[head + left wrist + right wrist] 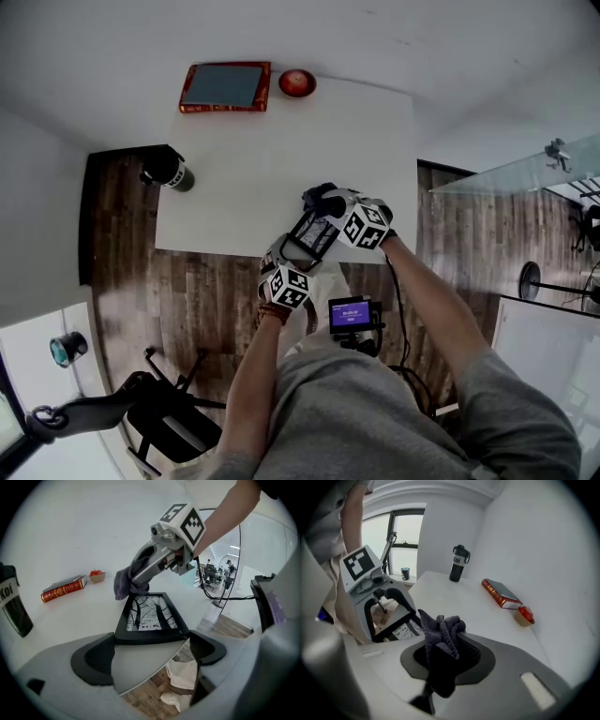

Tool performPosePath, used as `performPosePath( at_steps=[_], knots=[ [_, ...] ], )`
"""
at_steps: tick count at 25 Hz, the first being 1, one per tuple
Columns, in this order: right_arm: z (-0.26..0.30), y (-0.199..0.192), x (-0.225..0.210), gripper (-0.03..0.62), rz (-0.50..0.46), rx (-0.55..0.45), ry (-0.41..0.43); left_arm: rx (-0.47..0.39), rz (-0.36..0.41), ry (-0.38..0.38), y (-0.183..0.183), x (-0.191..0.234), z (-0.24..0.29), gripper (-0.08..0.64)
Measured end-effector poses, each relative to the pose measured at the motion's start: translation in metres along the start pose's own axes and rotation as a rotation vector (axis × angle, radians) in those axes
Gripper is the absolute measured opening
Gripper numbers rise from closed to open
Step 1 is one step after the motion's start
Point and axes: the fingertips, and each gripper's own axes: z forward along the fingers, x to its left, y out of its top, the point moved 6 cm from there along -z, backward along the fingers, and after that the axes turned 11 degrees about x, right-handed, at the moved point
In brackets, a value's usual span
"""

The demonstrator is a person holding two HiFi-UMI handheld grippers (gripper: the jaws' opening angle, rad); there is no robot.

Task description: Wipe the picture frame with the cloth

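While left tool [152,645] grips frame [151,613]; book [63,588] beyond

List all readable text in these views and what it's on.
"Koi": on the bottle, possibly cut off at the picture edge.
Book spine: gold print, too blurred to read.
Screen: text too small to read.
Cubes: marker patterns only, no words.

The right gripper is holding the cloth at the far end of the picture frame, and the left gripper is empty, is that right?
Not quite. The left gripper isn't empty: the left gripper view shows its jaws closed on the near edge of the picture frame. The right gripper does hold the cloth at the frame's far end.
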Motion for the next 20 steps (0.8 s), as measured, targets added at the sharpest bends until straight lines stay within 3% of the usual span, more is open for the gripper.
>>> performPosePath(
  at_steps=[3,9,15,20],
  knots=[
    [0.016,-0.014,0.014,0.075,-0.001,0.062,0.043,0.001,0.000,0.000,0.001,0.000,0.000,0.494],
    [0.011,-0.037,0.022,0.074,0.112,0.032,0.015,-0.005,0.005,0.004,0.000,0.002,0.002,0.494],
    [-0.006,-0.068,0.026,0.072,0.394,-0.031,0.001,-0.006,0.003,0.002,0.000,0.002,0.000,0.494],
    [-0.014,-0.081,0.035,0.072,0.527,-0.047,-0.044,-0.004,0.005,0.006,0.000,0.002,0.001,0.494]
  ],
)
